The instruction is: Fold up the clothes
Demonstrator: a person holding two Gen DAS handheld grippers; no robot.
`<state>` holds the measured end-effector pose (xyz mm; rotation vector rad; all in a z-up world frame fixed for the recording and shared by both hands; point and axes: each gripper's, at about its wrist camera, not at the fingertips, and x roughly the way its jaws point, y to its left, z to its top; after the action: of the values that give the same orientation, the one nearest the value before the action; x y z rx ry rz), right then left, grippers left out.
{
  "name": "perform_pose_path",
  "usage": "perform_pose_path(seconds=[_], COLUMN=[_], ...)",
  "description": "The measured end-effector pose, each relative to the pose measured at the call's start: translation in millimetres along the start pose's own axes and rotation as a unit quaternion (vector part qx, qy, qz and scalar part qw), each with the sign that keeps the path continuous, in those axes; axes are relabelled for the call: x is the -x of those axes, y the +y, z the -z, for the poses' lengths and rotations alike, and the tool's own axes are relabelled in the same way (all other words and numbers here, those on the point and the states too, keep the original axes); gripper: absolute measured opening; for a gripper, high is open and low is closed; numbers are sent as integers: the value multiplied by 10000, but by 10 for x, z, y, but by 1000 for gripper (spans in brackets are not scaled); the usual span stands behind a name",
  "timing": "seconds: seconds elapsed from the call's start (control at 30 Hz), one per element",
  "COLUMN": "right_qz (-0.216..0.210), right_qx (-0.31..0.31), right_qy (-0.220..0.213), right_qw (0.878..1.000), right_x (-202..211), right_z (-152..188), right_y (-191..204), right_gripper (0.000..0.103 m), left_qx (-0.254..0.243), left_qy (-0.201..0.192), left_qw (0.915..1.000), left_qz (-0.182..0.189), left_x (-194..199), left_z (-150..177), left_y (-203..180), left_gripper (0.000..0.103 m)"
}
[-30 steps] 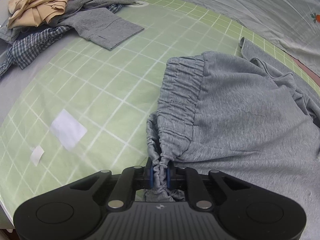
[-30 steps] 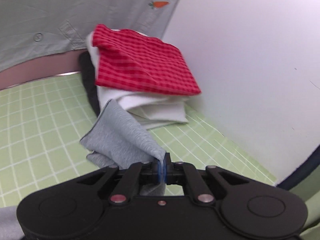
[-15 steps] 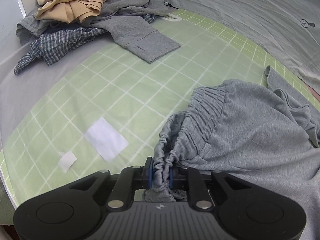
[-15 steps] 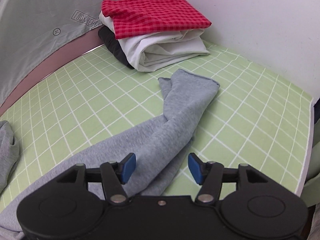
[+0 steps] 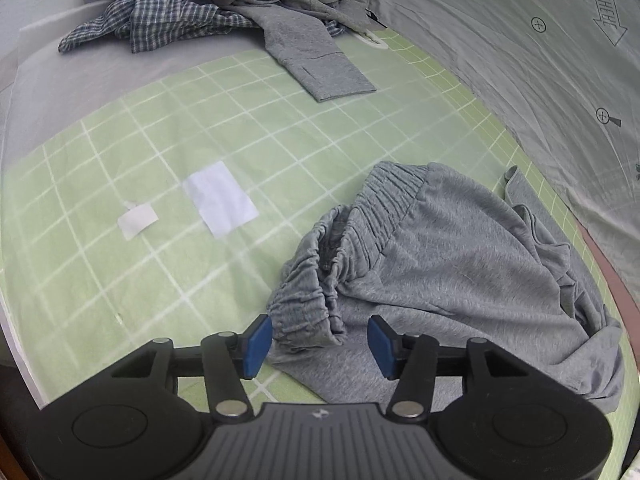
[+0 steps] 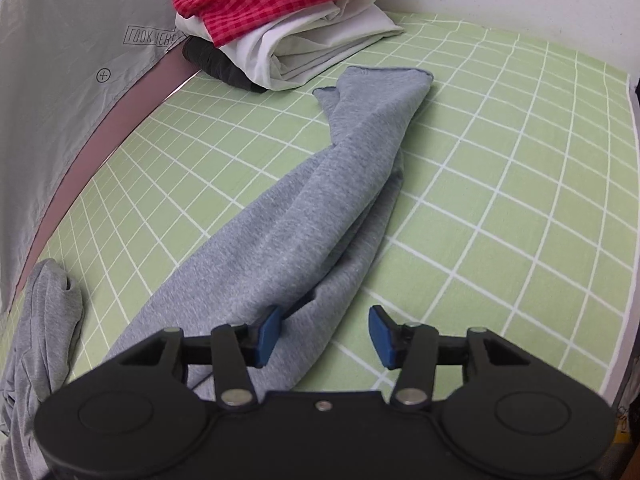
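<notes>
Released since a second ago, the sweatpants (image 5: 460, 264) lie crumpled on the green mat (image 5: 160, 200); left gripper (image 5: 320, 340) is opening, waistband between (untouched). Right gripper (image 6: 324, 336) is closing, unclamped, over a pant leg (image 6: 320, 208).

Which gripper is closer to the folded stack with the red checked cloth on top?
Right. The right gripper faces the stack across the green mat, over the grey trouser leg. The left gripper sits at the waistband; no stack in its view.
</notes>
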<state>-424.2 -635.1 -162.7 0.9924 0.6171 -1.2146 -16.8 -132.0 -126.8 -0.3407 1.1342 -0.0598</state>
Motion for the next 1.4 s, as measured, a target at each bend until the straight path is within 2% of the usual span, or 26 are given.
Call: perform_pose_path(seconds=[0.1, 0.17, 0.2, 0.23, 0.27, 0.33, 0.37, 0.53, 0.7, 0.83, 0.9, 1.0, 1.1, 1.13, 1.17, 1.2, 1.27, 1.33, 1.4], right_qz=[-194, -290, -325, -359, -394, -459, -477, -546, -716, -1015, -1183, -1272, -1446, -1504, -1562, -1590, -1501, -1486, -1200], right_qx=[-111, -102, -86, -62, -17, 71, 109, 246, 226, 333, 561, 1239, 1364, 1406, 1447, 1490, 1572, 1576, 1569], right_qy=[131, 191, 195, 189, 156, 84, 38, -173, -471, -832, -1027, -1381, -1261, -1221, -1181, -1133, -1007, -936, -871], right_qw=[9997, 9993, 9992, 9992, 9991, 9989, 9988, 9981, 9961, 9908, 9861, 9744, 9719, 9709, 9699, 9694, 9709, 9718, 9764], right_x=[-41, -58, -57, -52, -36, -1, 25, 223, 530, 715, 706, 552, 185, 62, -60, -167, -280, -307, -329], right_z=[19, 13, 12, 12, 11, 8, 5, -32, -148, -416, -617, -943, -1201, -1288, -1374, -1423, -1317, -1153, -991], right_y=[-2, 3, 4, 5, 8, 15, 18, -6, -65, 124, 359, 911, 1456, 1638, 1820, 1972, 2090, 2015, 1837], right_gripper=[41, 28, 24, 16, 5, 3, 3, 2, 2, 2, 2, 2, 3, 6, 20, 28, 32, 38, 38], left_qx=[110, 78, 31, -8, -16, -30, -26, -197, -14, 100, -4, -189, -241, -258, -266, -256, -216, -222, -285], left_qy=[-20, -11, -25, -38, -48, -70, -83, -287, -503, -836, -999, -1160, -1179, -1164, -1146, -1123, -1065, -958, -846], left_qw=[9999, 9999, 9999, 9999, 9999, 9997, 9997, 9982, 9980, 9963, 9950, 9931, 9927, 9929, 9930, 9933, 9939, 9948, 9954], left_qz=[-21, -88, -116, -143, -165, -212, -241, -482, -386, -165, -62, 28, 23, -36, -107, -134, -170, -251, -347], left_x=[-47, -68, -71, -71, -65, -48, -30, 171, 464, 642, 646, 509, 291, 220, 160, 120, 46, -32, -104], left_z=[17, 18, 17, 17, 20, 24, 22, 14, -40, -200, -335, -546, -725, -755, -779, -781, -772, -745, -724], left_y=[6, 6, 0, -2, 11, 37, 56, 165, 308, 213, 76, -171, -396, -457, -512, -536, -569, -561, -544], left_gripper=[54, 51, 44, 29, 24, 11, 11, 8, 8, 8, 7, 8, 8, 8, 8, 8, 8, 8, 8])
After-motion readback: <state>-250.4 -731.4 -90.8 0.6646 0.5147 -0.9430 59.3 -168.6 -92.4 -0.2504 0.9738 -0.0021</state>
